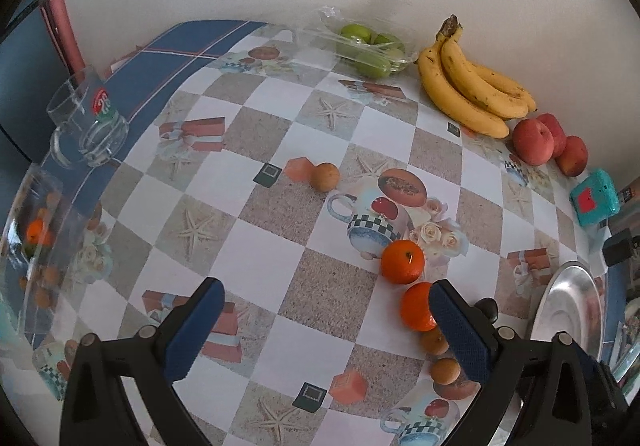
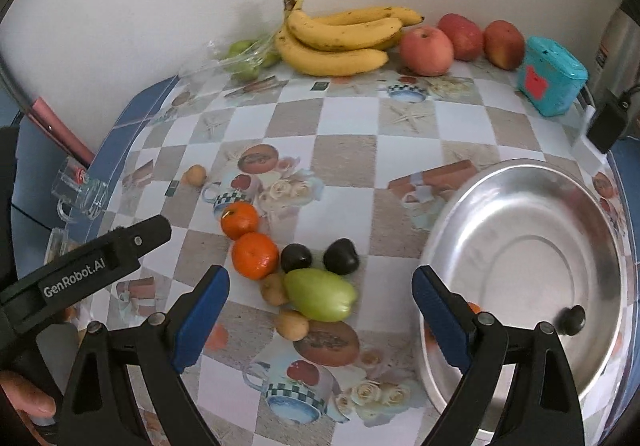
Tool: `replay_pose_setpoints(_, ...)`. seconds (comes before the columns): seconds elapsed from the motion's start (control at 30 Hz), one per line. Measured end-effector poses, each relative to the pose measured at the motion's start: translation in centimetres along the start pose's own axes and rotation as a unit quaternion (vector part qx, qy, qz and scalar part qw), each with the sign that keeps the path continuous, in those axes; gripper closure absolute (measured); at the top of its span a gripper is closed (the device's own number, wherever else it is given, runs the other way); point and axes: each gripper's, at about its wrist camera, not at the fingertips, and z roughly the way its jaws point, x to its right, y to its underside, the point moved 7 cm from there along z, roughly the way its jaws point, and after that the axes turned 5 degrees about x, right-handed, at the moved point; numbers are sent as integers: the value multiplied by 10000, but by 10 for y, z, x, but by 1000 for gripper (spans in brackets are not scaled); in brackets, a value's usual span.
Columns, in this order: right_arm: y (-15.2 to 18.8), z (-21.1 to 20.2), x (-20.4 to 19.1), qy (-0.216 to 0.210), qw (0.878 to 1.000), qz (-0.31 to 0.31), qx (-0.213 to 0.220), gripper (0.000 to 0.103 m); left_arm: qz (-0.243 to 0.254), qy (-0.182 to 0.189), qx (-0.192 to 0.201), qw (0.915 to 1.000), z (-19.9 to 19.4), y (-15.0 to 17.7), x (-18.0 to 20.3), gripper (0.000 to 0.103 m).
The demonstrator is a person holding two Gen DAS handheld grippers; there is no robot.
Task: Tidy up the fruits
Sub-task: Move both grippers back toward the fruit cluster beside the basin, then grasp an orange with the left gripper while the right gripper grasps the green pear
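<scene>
A glass mug (image 1: 90, 118) stands at the checkered tabletop (image 2: 344, 158) edge, with a teal box (image 2: 552, 76) by the wall.

Right claw (image 2: 320, 318) is held tilted steeply downward, blue-padded fingers (image 2: 200, 314) spread wide, nothing gripped between them. Left claw (image 1: 324, 334) is likewise angled down, jaws parted and empty. A bare hand (image 2: 24, 402) is glimpsed at lower left of the right wrist view.

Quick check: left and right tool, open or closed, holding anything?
Left tool: open, nothing held.
Right tool: open, nothing held, above the green fruit.
</scene>
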Motion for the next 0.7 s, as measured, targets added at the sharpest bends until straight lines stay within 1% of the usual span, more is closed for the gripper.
replay_pose_setpoints(0.13, 3, 9, -1, -24, 9999, 74, -105, 10, 129, -51, -69, 9999, 7, 1, 4, 0)
replay_pose_setpoints(0.3, 5, 18, -3, 17, 9999, 38, -152, 11, 37, 271, -188, 9994, 15, 4, 10, 1)
replay_pose_setpoints(0.37, 6, 21, -4, 41, 9998, 23, -173, 12, 65, 313, -250, 9992, 20, 5, 13, 1)
replay_pose_setpoints(0.43, 8, 27, -2, 87, 9997, 33, -232, 20, 98, 356, -312, 9988, 24, 6, 17, 1)
replay_pose_setpoints(0.6, 12, 40, 0, 135, 9993, 84, -348, 21, 53, 505, -397, 9979, 32, 7, 24, 2)
replay_pose_setpoints(0.63, 13, 42, 2, 159, 9991, 103, -367, 23, 26, 546, -425, 9976, 34, 7, 26, 5)
replay_pose_setpoints(0.7, 14, 46, 4, 151, 9989, 181, -395, 25, 1, 658, -509, 9965, 39, 9, 30, 9)
